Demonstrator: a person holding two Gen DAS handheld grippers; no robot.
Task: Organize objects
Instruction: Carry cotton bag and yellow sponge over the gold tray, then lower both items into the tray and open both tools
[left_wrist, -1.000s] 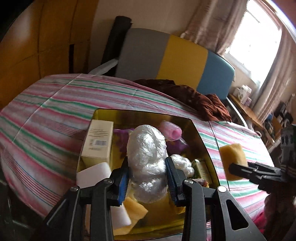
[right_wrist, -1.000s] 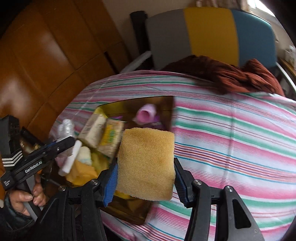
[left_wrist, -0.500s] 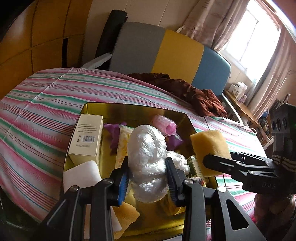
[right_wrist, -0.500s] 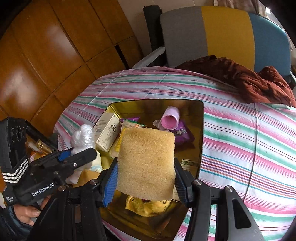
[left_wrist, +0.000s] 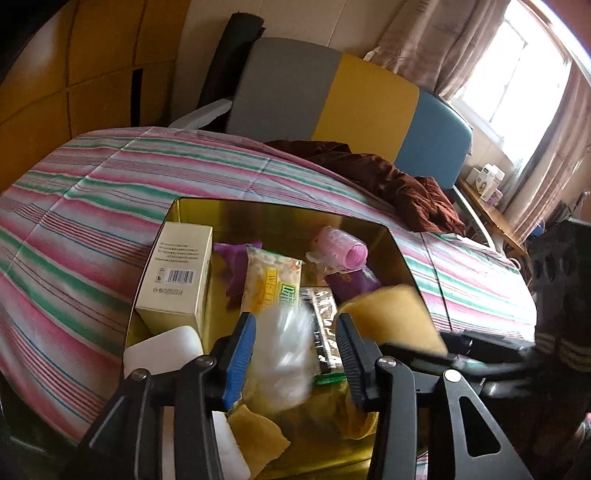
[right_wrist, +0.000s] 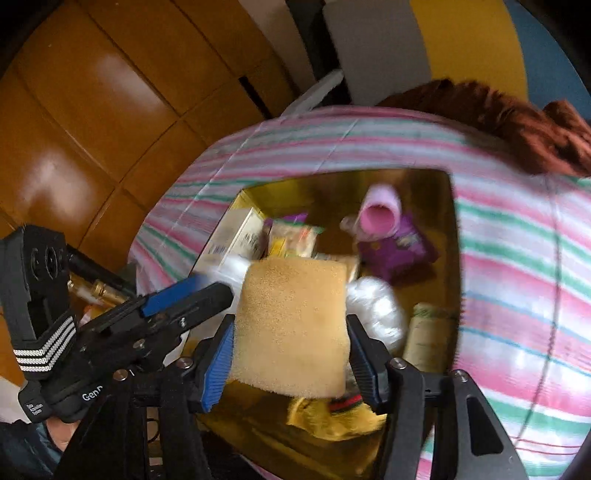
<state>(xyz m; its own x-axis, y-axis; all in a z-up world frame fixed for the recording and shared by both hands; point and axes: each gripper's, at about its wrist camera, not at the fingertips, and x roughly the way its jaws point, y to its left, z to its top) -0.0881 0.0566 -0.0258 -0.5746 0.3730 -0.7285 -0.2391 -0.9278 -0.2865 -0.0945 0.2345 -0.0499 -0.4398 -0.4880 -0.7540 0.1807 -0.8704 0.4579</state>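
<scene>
Sponge (right_wrist: 291, 325) between level right tongs (right_wrist: 291, 354)

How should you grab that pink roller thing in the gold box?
Probably across the middle of its round body. The pink roller lies on its side near the far wall of the gold box, open end facing right. Come from above, fingers on its two long sides; beside it, the purple packet crowds a low approach.

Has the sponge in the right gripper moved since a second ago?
Yes. The sponge, clamped in the right gripper, has travelled from over the striped cloth to above the gold box.
</scene>
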